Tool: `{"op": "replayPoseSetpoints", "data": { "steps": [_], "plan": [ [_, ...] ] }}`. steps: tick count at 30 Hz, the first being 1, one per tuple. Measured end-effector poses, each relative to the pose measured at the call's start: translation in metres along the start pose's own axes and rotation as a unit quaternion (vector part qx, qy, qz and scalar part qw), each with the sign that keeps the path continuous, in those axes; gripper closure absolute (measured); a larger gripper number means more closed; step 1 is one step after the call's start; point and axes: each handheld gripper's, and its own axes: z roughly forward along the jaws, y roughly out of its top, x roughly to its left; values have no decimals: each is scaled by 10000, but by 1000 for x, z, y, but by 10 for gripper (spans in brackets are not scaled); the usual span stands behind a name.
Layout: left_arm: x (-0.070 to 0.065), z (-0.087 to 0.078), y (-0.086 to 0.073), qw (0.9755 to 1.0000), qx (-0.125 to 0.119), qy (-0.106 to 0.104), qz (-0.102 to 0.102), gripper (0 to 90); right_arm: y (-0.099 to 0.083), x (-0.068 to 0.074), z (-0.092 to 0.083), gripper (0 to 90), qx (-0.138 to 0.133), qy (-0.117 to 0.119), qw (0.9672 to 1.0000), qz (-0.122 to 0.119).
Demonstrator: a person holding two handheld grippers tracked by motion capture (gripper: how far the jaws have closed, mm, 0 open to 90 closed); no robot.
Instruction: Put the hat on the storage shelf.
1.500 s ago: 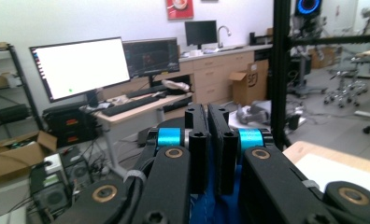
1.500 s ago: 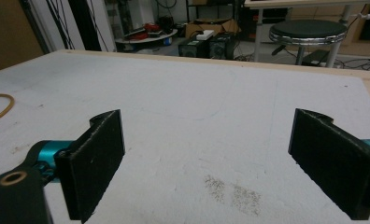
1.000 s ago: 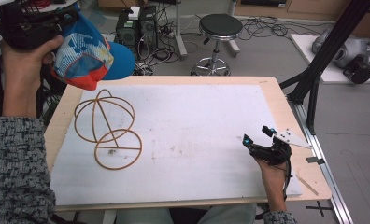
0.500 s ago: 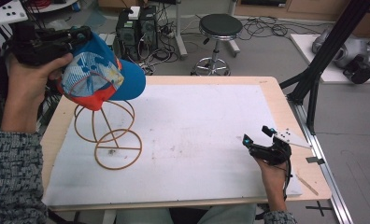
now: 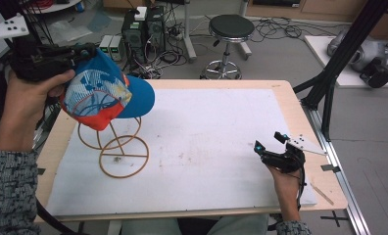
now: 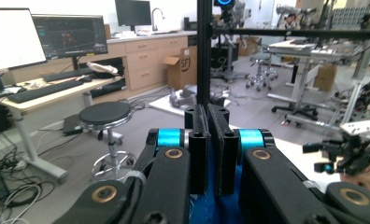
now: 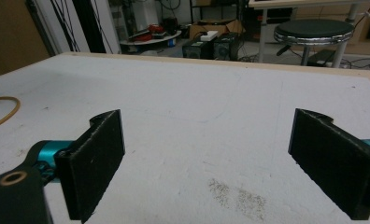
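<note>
— Which step is this?

— I'd say placing: the table (image 5: pixel 221 122) carries a wire stand (image 5: pixel 114 144) at its nine o'clock side, and a blue cap (image 5: pixel 106 95) hangs right over the stand's top, perhaps just touching it, brim toward three o'clock.

— And the next move?

— Probably lowering the cap squarely onto the wire dome, then parting the jaws.

— How are the hands posed?

— The left gripper (image 5: pixel 60 56), raised at ten o'clock, has its jaws clamped on the cap's blue fabric (image 6: pixel 216 205). The right gripper (image 5: pixel 275 149) rests low at four o'clock, jaws wide apart and holding nothing.
</note>
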Motion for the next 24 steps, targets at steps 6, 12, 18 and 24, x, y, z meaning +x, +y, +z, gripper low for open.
{"op": "replayPoseSetpoints", "data": {
  "steps": [6,12,18,24],
  "plan": [
    [-7,-6,-14,10000,65,-65,4,864,0,0,0,97,-18,10,10000,6],
    [-11,-10,-26,9997,201,-109,41,861,0,0,1,97,-23,12,10000,-27],
    [-11,-18,-38,9996,261,-132,-42,861,0,0,1,97,-9,20,10000,10],
    [-12,-26,-48,9995,254,-157,-68,861,0,0,2,97,-16,27,10000,3]
  ]
}}
